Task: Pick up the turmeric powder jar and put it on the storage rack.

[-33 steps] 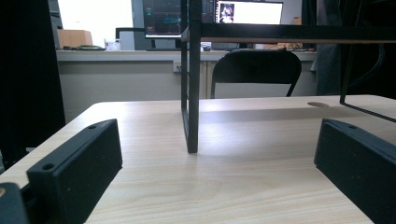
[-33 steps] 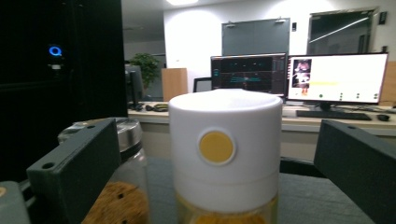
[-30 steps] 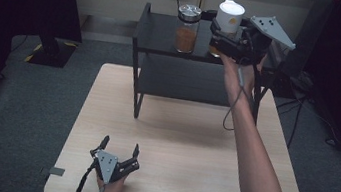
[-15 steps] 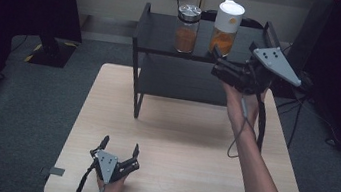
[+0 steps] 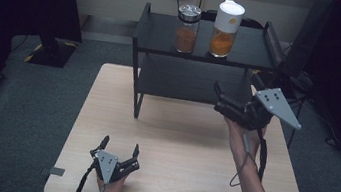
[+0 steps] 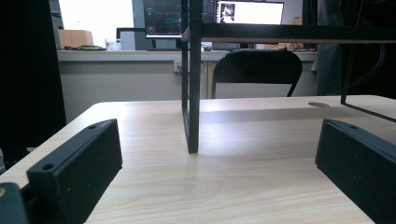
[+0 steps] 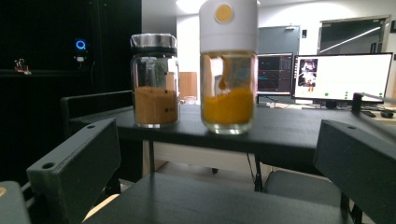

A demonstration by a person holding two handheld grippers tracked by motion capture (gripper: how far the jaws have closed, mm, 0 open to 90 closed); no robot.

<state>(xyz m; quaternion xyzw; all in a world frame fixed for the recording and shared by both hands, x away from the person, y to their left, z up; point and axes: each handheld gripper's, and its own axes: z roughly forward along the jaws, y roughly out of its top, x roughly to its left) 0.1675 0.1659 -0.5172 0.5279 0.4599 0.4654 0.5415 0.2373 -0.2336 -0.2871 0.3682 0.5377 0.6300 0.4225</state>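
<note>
Item 1: white-capped glass jar of orange-yellow powder (image 5: 226,29), upright on the top tier of the black metal two-tier shelf (image 5: 162,34), near its right end. Just to its left, apart from it, stands a silver-lidded glass jar of brown powder (image 5: 187,28).

Item 2: right hand-held gripper (image 5: 228,103), held in the air in front of the shelf's lower tier, below and clear of both jars. Jaws spread wide, nothing between them; its own view looks up at the two jars.

Item 3: left hand-held gripper (image 5: 119,148), low over the near edge of the pale wooden counter (image 5: 177,142), jaws wide apart and empty, well away from the shelf.

Risks, as judged: the jars stand close together, so a wide-open reach for either could nudge its neighbour and tip it on the raised tier. A grip high on the smooth white cap might slip or pull the cap loose. The shelf's raised side rail could catch a jaw coming in from the right.

Not legible: whether either lid is screwed tight; the white-capped jar's rear face; the yellow mark on the cap is too small to read; the lower tier lies in shadow.
</note>
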